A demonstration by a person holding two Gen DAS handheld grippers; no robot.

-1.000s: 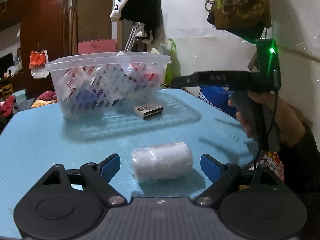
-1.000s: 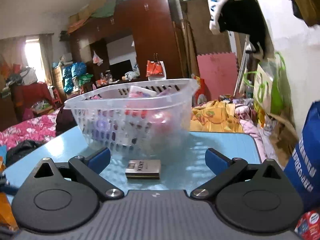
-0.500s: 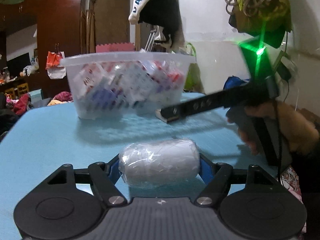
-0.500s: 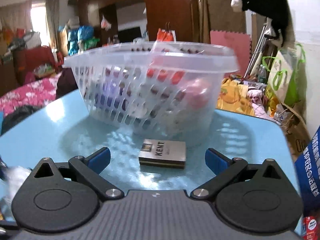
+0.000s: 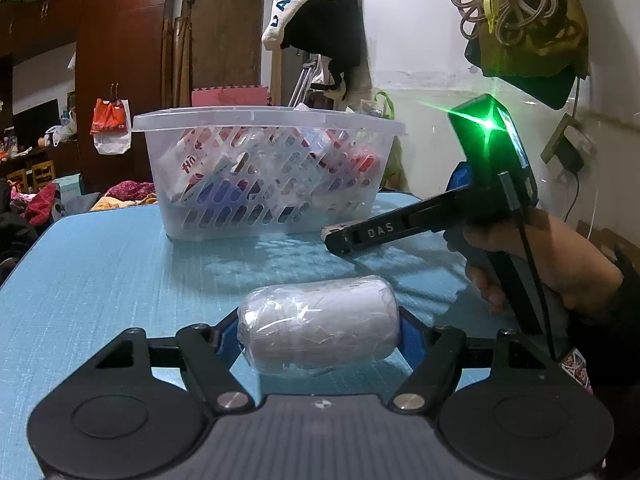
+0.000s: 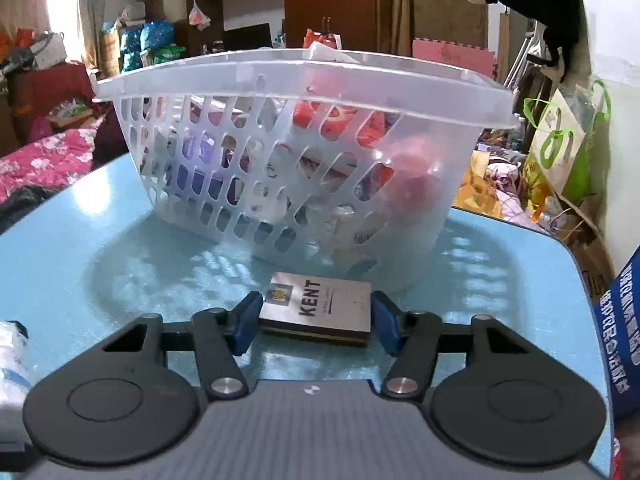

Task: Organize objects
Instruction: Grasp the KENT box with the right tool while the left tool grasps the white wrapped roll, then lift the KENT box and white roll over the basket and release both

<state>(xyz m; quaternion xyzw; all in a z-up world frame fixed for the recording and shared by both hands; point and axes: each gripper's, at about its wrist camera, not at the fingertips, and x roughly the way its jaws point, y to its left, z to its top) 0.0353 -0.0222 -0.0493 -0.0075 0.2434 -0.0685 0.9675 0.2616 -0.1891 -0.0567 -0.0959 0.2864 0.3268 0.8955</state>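
Dark wardrobe (image 5: pixel 120 72), white wall (image 5: pixel 420 40), bright window (image 6: pixel 60 4)

So for room to move, we've got a wide bare stretch of blue table (image 5: pixel 100 280) on the left, nothing standing on it. The big blocker is the plastic basket (image 6: pixel 304 80) at the back of the table: tall walls, already stuffed, so the only way in is over the rim. The cigarette box (image 6: pixel 320 300) lies right at the foot of the basket, just about touching it, so there's hardly any gap behind it. The right claw (image 6: pixel 314 314) and the hand (image 5: pixel 552 268) holding it take up the right side of the table, well beyond the wrapped roll (image 5: pixel 318 326). Between roll and basket the table is open.
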